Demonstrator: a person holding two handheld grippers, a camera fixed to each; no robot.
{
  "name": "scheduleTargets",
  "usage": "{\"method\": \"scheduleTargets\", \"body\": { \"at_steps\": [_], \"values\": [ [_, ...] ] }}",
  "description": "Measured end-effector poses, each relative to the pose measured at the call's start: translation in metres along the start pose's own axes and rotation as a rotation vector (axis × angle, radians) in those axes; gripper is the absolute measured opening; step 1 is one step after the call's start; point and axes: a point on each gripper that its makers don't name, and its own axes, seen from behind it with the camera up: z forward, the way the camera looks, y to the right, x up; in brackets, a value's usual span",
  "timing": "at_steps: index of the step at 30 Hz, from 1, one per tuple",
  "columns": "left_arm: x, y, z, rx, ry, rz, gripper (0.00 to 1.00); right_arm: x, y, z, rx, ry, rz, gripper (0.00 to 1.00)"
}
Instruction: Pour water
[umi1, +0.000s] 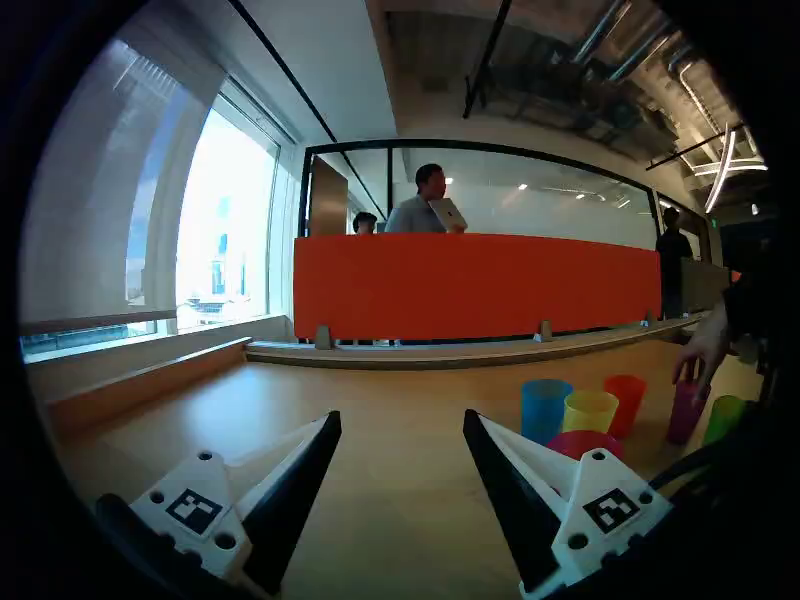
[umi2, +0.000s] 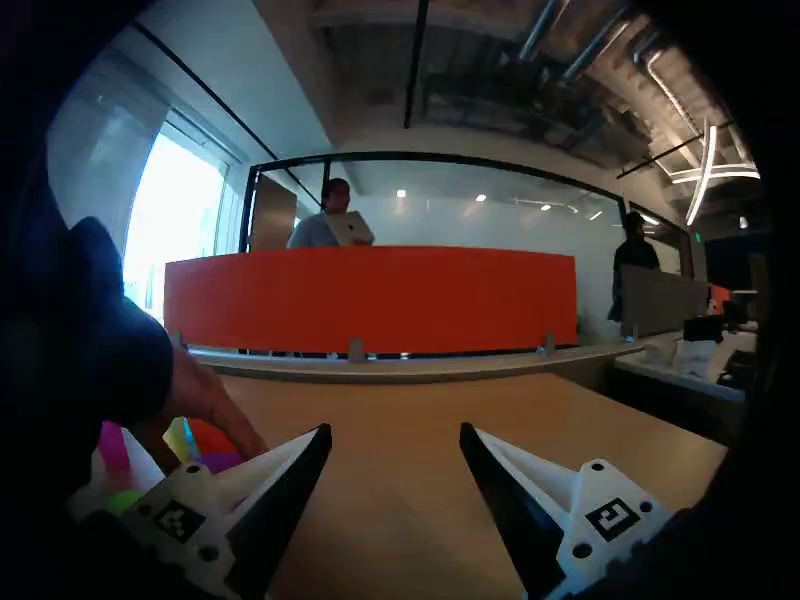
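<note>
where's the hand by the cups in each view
left gripper view: the hand is at the right edge, fingertips on the magenta cup.
right gripper view: the hand is at lower left, over the coloured cups.
shared landmark: the orange partition runs across the middle of both.

Left gripper view, lower right: pink cup (umi1: 583, 443) half hidden behind a finger (umi1: 505, 480) of the left gripper (umi1: 401, 418); magenta cup (umi1: 686, 412) partly under a hand (umi1: 705, 350); green cup (umi1: 722, 418) cut off at the edge. Right gripper view, lower left: coloured cups (umi2: 113, 445) masked by a sleeved hand (umi2: 205, 400), count unclear.
</note>
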Motion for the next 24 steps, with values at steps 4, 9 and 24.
{"method": "scheduleTargets", "body": {
  "at_steps": [4, 9, 24],
  "values": [
    [0.0001, -0.0002, 0.0001, 0.000, 0.000, 0.000, 0.90, 0.0002, 0.0002, 0.0002, 0.000, 0.000, 0.000, 0.99],
    [0.0003, -0.0001, -0.0007, 0.000, 0.000, 0.000, 0.90, 0.0007, 0.0004, 0.0005, 0.000, 0.000, 0.000, 0.99],
    [0.0003, -0.0004, -0.0015, 0.000, 0.000, 0.000, 0.90, 0.0006, 0.0028, 0.0016, 0.000, 0.000, 0.000, 0.99]
  ]
}}
